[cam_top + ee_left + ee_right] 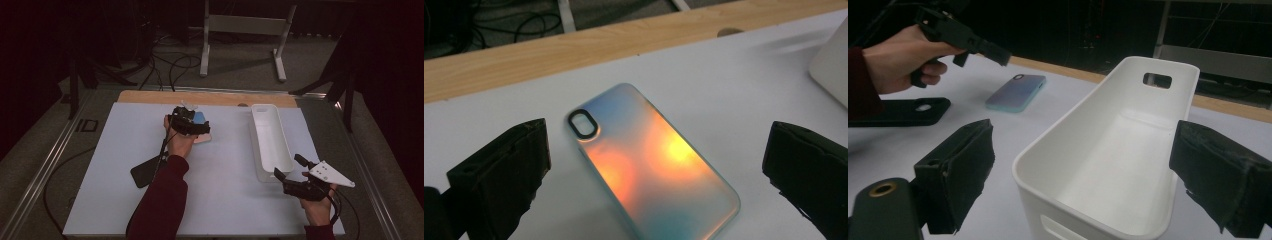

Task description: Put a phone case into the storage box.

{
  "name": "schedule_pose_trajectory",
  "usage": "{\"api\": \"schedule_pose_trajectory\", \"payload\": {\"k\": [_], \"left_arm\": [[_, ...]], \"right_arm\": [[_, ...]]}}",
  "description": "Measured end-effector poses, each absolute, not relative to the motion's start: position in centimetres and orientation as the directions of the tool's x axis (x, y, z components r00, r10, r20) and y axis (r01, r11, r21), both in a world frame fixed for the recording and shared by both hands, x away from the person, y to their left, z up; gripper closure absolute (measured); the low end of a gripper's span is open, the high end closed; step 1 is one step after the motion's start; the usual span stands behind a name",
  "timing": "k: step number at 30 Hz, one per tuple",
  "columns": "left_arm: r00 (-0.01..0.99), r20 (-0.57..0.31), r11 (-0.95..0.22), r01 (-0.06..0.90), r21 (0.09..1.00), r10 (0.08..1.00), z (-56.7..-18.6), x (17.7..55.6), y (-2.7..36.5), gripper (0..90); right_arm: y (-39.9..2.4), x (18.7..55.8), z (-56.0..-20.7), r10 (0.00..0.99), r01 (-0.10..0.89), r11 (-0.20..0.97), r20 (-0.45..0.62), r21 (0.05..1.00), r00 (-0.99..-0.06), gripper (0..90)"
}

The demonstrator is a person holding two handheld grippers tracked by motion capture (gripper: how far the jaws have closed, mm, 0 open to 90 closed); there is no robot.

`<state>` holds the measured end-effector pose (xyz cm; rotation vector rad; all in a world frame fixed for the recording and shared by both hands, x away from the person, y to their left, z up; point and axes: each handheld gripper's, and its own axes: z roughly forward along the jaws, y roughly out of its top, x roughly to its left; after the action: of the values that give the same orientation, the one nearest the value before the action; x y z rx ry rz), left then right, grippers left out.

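Note:
An iridescent phone case, blue with an orange glow, lies back up on the white table near its far wooden edge. My left gripper hovers just over this case, jaws wide apart with the case between and below them. In the high view the left gripper covers most of the case. My right gripper stands open in front of the near end of an empty white bin. That gripper sits at the table's front right, beside the bin.
A black phone case lies flat left of the left forearm, also seen as the black case. The wooden strip runs along the table's far edge. Cables and a stand's legs lie on the floor beyond.

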<state>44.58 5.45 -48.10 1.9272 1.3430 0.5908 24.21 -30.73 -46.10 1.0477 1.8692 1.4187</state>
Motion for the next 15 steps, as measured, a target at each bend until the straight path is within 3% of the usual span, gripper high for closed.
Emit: {"api": "schedule_pose_trajectory", "payload": {"k": [15], "left_arm": [[0.323, -0.054, -0.200, 0.700, 0.685, 0.945, -51.6, 46.0, 3.6, 0.0]], "right_arm": [[-30.9, 24.2, -46.1, 0.846, 0.246, 0.123, 0.028, 0.961, -0.533, 10.3]]}}
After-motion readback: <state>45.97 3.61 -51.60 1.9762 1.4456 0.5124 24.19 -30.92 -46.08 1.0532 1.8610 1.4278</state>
